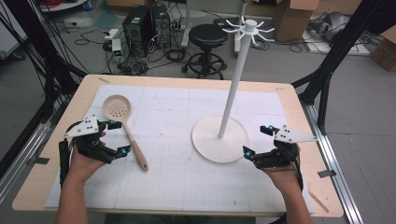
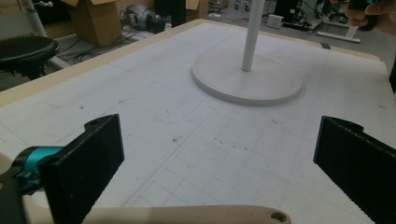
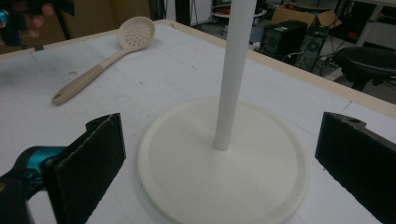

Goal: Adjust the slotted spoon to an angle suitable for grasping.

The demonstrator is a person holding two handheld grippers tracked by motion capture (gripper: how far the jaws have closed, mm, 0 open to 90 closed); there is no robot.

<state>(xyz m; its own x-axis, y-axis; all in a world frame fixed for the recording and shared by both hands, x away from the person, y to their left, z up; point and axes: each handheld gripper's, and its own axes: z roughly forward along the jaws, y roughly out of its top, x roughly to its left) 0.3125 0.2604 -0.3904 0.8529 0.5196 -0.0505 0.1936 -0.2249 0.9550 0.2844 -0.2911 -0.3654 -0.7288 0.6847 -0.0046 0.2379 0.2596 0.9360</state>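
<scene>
Standing upright right of centre on the desk (image 1: pixel 56 186), the white hook stand (image 1: pixel 232 88) rests on its round base so its top hooks are free to take a hanging utensil. Left of it, well apart, the slotted spoon (image 1: pixel 122 122) lies flat, its handle end just beside the left hand-held gripper (image 1: pixel 118 137), whose jaws are spread wide and empty, seemingly ready to pick it up. Beside the base, the right hand-held gripper (image 1: pixel 257 141) likewise gapes empty, perhaps to steady the stand.
</scene>
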